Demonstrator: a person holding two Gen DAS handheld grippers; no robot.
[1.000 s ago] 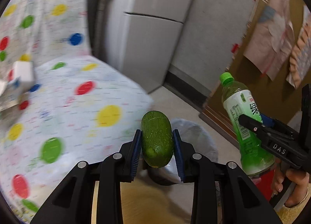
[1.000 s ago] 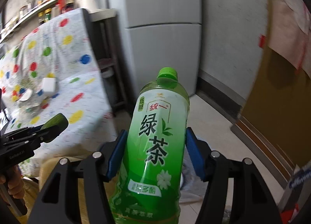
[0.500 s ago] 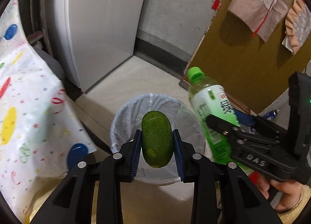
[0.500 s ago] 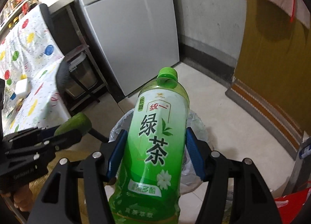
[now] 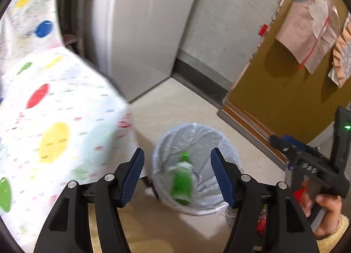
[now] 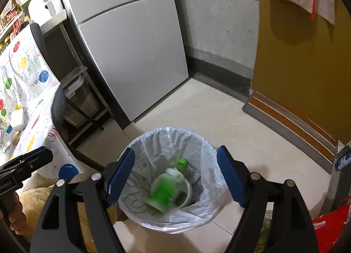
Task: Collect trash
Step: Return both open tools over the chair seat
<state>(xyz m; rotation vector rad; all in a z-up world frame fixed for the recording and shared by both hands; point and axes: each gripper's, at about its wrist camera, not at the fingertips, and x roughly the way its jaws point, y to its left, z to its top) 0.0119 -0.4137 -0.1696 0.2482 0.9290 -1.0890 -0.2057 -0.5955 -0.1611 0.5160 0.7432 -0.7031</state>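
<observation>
A round bin with a white plastic liner [image 5: 193, 126] [image 6: 166, 131] stands on the floor below both grippers. A green tea bottle [image 5: 182, 185] [image 6: 169, 189], blurred, lies tilted inside it, cap toward the far side, over a round clear cup [image 6: 187, 187]. My left gripper [image 5: 178, 176] hangs above the bin's near rim, its jaws opening and nothing between its blue pads [image 5: 133, 178]. My right gripper [image 6: 176, 174] is over the bin mouth, its jaws opening too, and it is empty. No green zucchini shows in either view.
A table with a dotted cloth [image 5: 54, 121] [image 6: 19, 90] is on the left, with a black chair [image 6: 58, 105] beside it. A grey fridge [image 6: 131, 55], a brown door [image 6: 296, 66] and a striped mat [image 6: 291, 125] are behind. A red bag [image 6: 329, 220] lies at the right.
Both grippers have opened. The zucchini left the left jaws and the bottle left the right jaws, and the bottle is now down in the bin. Both hands moved lower.
</observation>
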